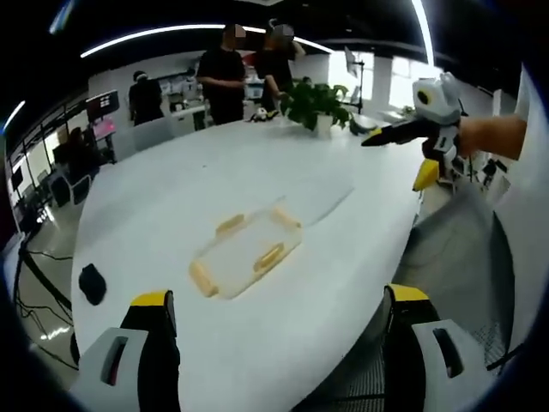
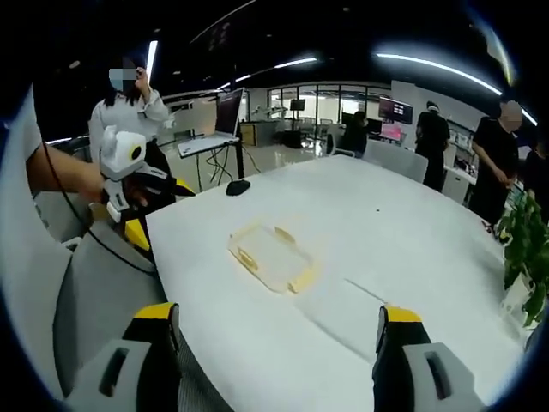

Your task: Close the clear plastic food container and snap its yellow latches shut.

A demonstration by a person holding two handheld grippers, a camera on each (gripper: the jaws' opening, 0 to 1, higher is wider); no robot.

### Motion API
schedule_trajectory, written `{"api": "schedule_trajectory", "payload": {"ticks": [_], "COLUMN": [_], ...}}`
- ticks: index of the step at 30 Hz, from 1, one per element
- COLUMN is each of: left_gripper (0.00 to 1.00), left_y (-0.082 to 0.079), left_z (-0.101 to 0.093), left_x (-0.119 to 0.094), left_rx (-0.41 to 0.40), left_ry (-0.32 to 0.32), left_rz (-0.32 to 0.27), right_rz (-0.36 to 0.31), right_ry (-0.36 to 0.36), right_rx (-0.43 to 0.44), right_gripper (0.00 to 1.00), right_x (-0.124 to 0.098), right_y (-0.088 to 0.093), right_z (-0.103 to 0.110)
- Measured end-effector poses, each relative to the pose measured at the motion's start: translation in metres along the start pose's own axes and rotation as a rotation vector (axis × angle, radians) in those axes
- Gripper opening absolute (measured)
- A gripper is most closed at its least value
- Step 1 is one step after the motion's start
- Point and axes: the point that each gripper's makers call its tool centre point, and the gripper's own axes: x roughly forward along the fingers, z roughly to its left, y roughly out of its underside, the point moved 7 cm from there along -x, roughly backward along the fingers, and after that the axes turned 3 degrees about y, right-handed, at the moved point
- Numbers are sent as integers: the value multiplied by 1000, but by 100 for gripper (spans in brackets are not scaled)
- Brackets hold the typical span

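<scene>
Your white desk (image 1: 257,163) carries the clear container (image 1: 247,251) flat near its edge, yellow latches (image 1: 268,257) outward, so either side is reachable. It lies at about 12 o'clock from your left gripper (image 1: 274,343) and 11 o'clock from your right gripper (image 2: 276,360). Both grippers stand wide apart, empty, well short of it.
</scene>
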Motion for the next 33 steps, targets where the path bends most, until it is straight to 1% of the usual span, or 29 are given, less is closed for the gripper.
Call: {"api": "schedule_trajectory", "payload": {"ticks": [7,9,10,12,14,17,18,22,27,31,33], "left_gripper": [99,99,99,99,99,99,99,99,99,99,98], "left_y": [-4,-5,-7,-7,-6,-7,-7,-8,-9,-9,-10], "left_z": [11,14,14,16,18,23,25,29,35,41,43], "left_x": [7,9,10,12,15,18,18,20,24,26,28], "left_rx": [21,30,30,40,66,66,67,83,96,126,143], "left_ry": [16,28,47,53,61,66,65,69,90,102,116], "left_rz": [19,21,16,20,40,39,40,45,61,87,93], "right_rz": [0,1,1,0,-11,-11,-8,-15,-3,9,11], "right_ry": [-28,-21,-24,-32,-29,-34,-39,-60,-92,-116,-119], "right_rx": [-37,-50,-51,-54,-83,-93,-118,-148,-192,-210,-233], "right_gripper": [95,96,96,94,92,93,93,93,92,92,90], "right_x": [14,18,20,23,25,29,31,36,46,53,57], "right_y": [-9,-11,-12,-15,-19,-22,-23,-27,-31,-34,-36], "right_z": [-2,-4,-5,-6,-8,-11,-12,-13,-14,-14,-15]}}
